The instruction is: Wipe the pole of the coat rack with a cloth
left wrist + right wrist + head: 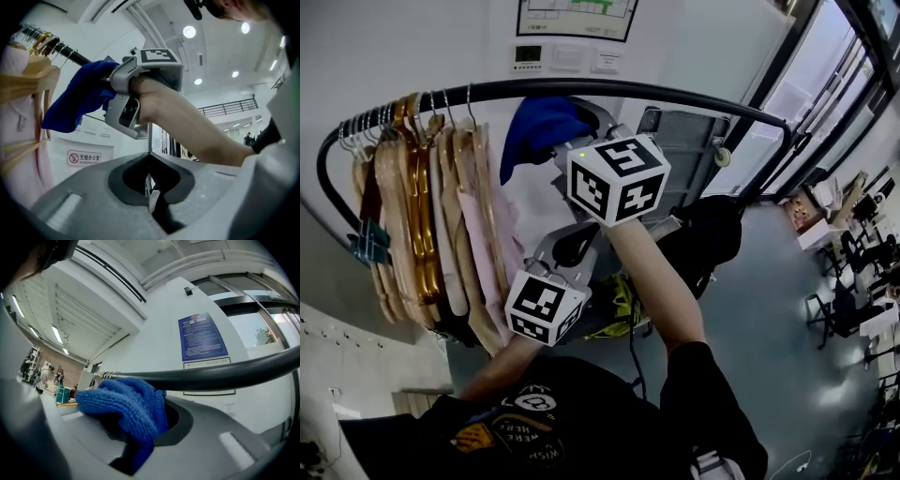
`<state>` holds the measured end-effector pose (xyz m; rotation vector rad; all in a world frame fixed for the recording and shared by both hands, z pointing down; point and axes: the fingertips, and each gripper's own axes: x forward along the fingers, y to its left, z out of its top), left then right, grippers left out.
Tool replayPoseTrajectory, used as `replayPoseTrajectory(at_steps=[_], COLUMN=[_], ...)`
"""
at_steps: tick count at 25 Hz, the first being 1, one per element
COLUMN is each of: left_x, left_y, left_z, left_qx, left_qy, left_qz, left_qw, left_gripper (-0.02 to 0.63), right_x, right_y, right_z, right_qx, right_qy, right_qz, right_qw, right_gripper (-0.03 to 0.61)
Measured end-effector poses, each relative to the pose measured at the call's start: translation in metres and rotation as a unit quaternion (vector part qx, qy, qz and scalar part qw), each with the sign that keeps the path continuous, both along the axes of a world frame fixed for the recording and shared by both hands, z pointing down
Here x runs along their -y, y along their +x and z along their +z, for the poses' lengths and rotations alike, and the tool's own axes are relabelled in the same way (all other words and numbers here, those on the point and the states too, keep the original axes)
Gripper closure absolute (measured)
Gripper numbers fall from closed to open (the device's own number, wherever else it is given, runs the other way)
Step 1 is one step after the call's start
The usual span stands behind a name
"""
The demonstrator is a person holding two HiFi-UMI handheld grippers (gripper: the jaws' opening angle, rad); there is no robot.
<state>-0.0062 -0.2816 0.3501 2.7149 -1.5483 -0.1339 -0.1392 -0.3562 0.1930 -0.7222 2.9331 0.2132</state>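
Entry: my right gripper [138,430], jaws clamped on cloth [124,401] at pole [225,373]; left gripper [151,197], jaws together (empty); hazard: cloth snagging hangers [422,187], tugging free.

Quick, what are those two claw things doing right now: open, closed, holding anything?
Left gripper: closed, nothing between its jaws.
Right gripper: closed on the blue cloth, at the rack's pole.

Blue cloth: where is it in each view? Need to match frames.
Head view: upper centre, blue cloth hanging at the black pole.
Left gripper view: upper left, against the pole.
Right gripper view: centre-left, clamped in the right gripper.
Shared landmark: the black pole, in all three.
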Motion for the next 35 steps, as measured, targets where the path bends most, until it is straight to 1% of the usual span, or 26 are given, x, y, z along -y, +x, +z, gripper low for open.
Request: replayPoseTrajectory(at_steps=[3, 6, 9, 11, 13, 15, 17, 20, 22, 24, 25, 26, 28, 30, 32, 35], left_x=[-0.007, -0.009, -0.009, -0.008, -0.006, -0.003, 0.000, 0.001, 0.002, 0.003, 0.003, 0.004, 0.005, 0.007, 0.007, 0.004], left_y=[-0.013, -0.018, -0.013, -0.004, 0.004, 0.010, 0.016, 0.028, 0.036, 0.041, 0.042, 0.042, 0.042, 0.039, 0.037, 0.030], left_z=[0.002, 0.000, -0.001, 0.001, 0.003, 0.003, 0.002, -0.002, -0.003, -0.005, -0.005, -0.004, -0.003, -0.003, -0.005, -0.009], left_qx=[-0.003, -0.011, -0.013, -0.008, -0.003, 0.000, 0.003, 0.004, 0.004, 0.005, 0.005, 0.006, 0.004, 0.003, 0.005, 0.004], left_qy=[0.000, 0.001, 0.001, -0.001, -0.002, -0.003, -0.002, 0.001, 0.002, 0.003, 0.002, 0.002, -0.001, -0.001, 0.002, 0.006], left_qz=[-0.013, -0.018, -0.010, 0.002, 0.013, 0.022, 0.031, 0.045, 0.054, 0.061, 0.063, 0.065, 0.065, 0.063, 0.059, 0.049], left_qw=[0.9999, 0.9998, 0.9999, 1.0000, 0.9999, 0.9997, 0.9995, 0.9990, 0.9985, 0.9981, 0.9980, 0.9979, 0.9979, 0.9980, 0.9983, 0.9988], left_gripper=[0.620, 0.620, 0.620, 0.620, 0.620, 0.620, 0.620, 0.620, 0.620, 0.620, 0.620, 0.620, 0.620, 0.620, 0.620, 0.620], right_x=[-0.010, 0.001, 0.025, 0.048, 0.074, 0.101, 0.126, 0.157, 0.173, 0.185, 0.189, 0.191, 0.190, 0.185, 0.174, 0.145], right_y=[-0.018, -0.006, 0.035, 0.076, 0.126, 0.179, 0.230, 0.300, 0.342, 0.381, 0.397, 0.408, 0.416, 0.403, 0.374, 0.307], right_z=[0.002, 0.001, 0.000, 0.001, 0.002, 0.004, 0.004, 0.003, 0.002, 0.001, 0.001, 0.001, 0.003, 0.003, 0.002, -0.001], right_qx=[0.008, 0.011, 0.023, 0.038, 0.055, 0.075, 0.091, 0.090, 0.086, 0.093, 0.100, 0.108, 0.119, 0.118, 0.110, 0.100], right_qy=[-0.001, -0.006, -0.018, -0.024, -0.034, -0.051, -0.069, -0.077, -0.078, -0.079, -0.080, -0.082, -0.086, -0.088, -0.082, -0.060], right_qz=[-0.022, -0.011, 0.027, 0.068, 0.119, 0.170, 0.217, 0.291, 0.338, 0.378, 0.391, 0.399, 0.397, 0.386, 0.362, 0.304], right_qw=[1.000, 1.000, 0.999, 0.997, 0.991, 0.981, 0.969, 0.949, 0.934, 0.918, 0.911, 0.907, 0.906, 0.911, 0.922, 0.945], right_gripper=[0.522, 0.520, 0.520, 0.520, 0.520, 0.520, 0.520, 0.520, 0.520, 0.520, 0.520, 0.522, 0.522, 0.523, 0.523, 0.523])
